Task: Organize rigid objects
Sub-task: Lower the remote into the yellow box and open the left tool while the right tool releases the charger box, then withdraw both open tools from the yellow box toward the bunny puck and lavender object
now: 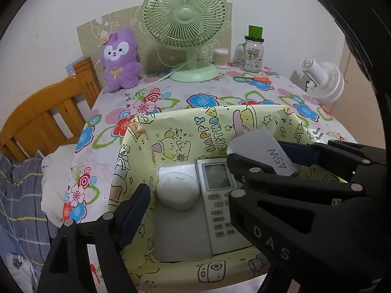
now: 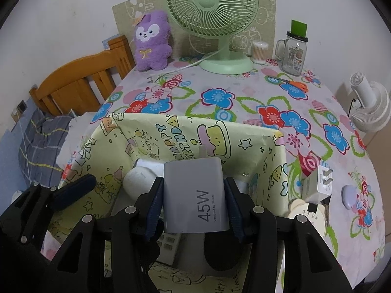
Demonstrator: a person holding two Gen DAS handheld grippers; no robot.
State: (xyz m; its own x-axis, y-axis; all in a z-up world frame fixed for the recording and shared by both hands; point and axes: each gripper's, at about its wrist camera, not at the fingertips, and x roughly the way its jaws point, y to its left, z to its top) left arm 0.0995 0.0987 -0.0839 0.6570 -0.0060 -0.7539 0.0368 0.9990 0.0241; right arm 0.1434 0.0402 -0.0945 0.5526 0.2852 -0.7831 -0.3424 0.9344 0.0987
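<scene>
In the left wrist view, a yellow paper-lined box (image 1: 171, 131) printed "HAPPY BIRTHDAY" fills the lower centre of the frame. Inside it lie a white rounded case (image 1: 178, 190) and, just to its right, a white remote control (image 1: 218, 195) with a grey screen and rows of buttons. The left gripper (image 1: 193, 193) stands wide apart, one blue-padded finger at the box's left wall and nothing between the fingers. At middle right, the right gripper (image 1: 273, 155), its body marked "DAS", holds a grey charger (image 1: 264, 146) reading "45W" above the box's right side.

In the right wrist view, the right gripper (image 2: 194, 200) clamps the charger (image 2: 195, 195) between its blue pads at lower centre; the face reads "45W" and "Designed by Xiaomi". It hangs over the open box (image 2: 256, 136), where the case (image 2: 136, 183) and part of the remote (image 2: 168, 244) show beneath. A left gripper finger (image 2: 73, 190) sits at lower left. Right of the box, on the floral tablecloth (image 2: 220, 97), lies a white plug adapter (image 2: 317, 185). At upper right stands a glass mug jar (image 2: 292, 53) with an unreadable label.
</scene>
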